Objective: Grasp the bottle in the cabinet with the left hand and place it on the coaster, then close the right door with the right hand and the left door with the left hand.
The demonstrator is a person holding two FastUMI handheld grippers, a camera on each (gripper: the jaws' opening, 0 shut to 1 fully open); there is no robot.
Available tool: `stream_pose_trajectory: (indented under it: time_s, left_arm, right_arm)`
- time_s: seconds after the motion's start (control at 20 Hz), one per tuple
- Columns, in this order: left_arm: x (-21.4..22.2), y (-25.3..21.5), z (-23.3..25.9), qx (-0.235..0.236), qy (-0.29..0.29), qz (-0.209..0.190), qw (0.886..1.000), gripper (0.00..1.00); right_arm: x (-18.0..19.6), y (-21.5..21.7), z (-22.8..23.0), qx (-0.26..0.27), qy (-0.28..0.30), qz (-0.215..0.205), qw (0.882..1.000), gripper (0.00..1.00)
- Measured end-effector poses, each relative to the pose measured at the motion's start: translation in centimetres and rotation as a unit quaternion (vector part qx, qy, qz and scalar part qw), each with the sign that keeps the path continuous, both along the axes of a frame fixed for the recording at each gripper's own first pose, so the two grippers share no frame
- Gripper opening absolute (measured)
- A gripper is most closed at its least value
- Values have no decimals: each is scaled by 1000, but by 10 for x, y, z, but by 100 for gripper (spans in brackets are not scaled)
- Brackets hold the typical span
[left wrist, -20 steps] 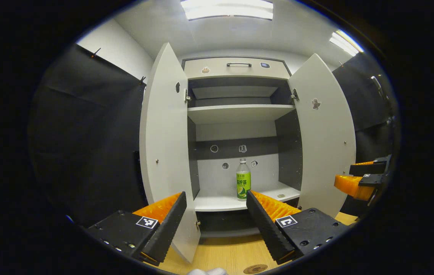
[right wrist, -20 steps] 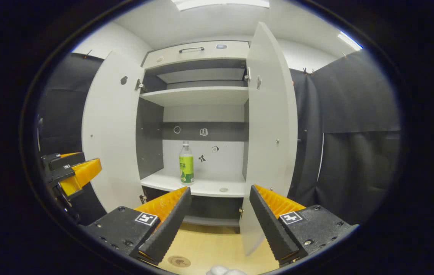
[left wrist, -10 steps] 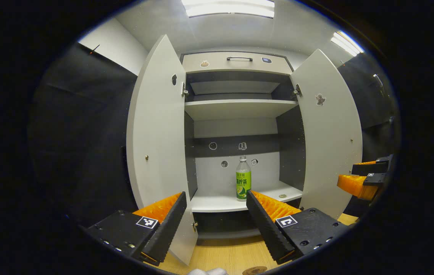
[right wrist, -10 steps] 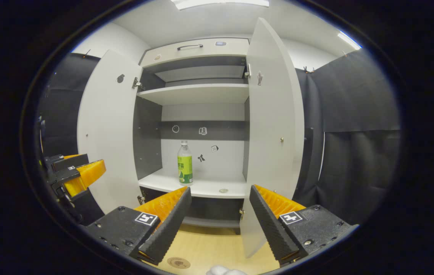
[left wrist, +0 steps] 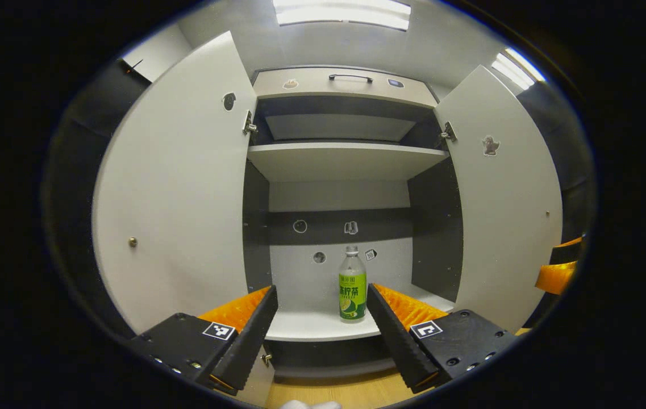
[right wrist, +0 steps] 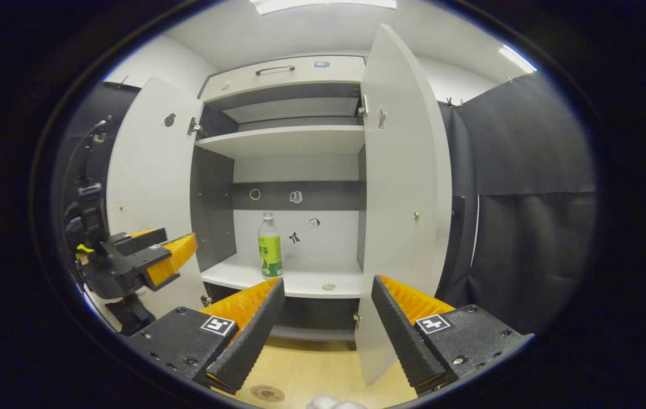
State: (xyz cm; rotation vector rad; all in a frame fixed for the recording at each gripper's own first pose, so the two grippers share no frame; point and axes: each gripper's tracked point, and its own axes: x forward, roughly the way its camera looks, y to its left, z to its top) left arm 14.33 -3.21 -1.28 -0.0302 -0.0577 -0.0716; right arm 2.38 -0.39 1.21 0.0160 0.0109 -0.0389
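In the left gripper view the left tongs [left wrist: 319, 309] are standing wide apart with nothing between them but air, pointing into the open cabinet [left wrist: 345, 162]. The bottle [left wrist: 352, 284] is standing upright on the lower shelf [left wrist: 311, 326], well behind the tips and nearer the right-hand finger, whose tip is cutting across the shelf just beside the bottle's base. The left door [left wrist: 178, 187] is swung open and is taking up much of the left of this view; its lower corner is disappearing behind the near finger. The right door [left wrist: 507, 199] is also hanging open. At the far right edge a sliver of the right tongs [left wrist: 558, 272] is showing, mostly cut off.

In the right gripper view the right tongs [right wrist: 325, 309] are likewise spread, gripping nothing, above the wooden worktop [right wrist: 311, 372]. The coaster [right wrist: 267, 392] is lying on the worktop at the bottom edge, partly cut off, its pattern too small to make out. The right door is being seen nearly edge-on, hiding the right part of the shelf. A small round thing [right wrist: 329, 287] is lying on the shelf right of the bottle; what it is cannot be told. The left tongs are showing at far left, in front of the left door.
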Motion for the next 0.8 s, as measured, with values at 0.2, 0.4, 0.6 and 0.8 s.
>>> stream_pose_trajectory:
  time_s: [0.2,0.4,0.6,0.8]
  left_arm:
    - [64,-19,-19,-3,5,-5,1000,96]
    - [129,-46,-54,11,26,-3,1000,96]
    - [172,-64,-87,17,61,-1,998,96]
    - [193,-78,-101,21,73,0,997,96]
  right_arm:
    - [-6,2,2,-5,4,-10,1000,100]
    - [-14,3,-4,-1,19,-19,1000,100]
    - [-21,0,-9,-11,30,-34,999,98]
    - [-23,-5,-18,-11,46,-43,998,100]
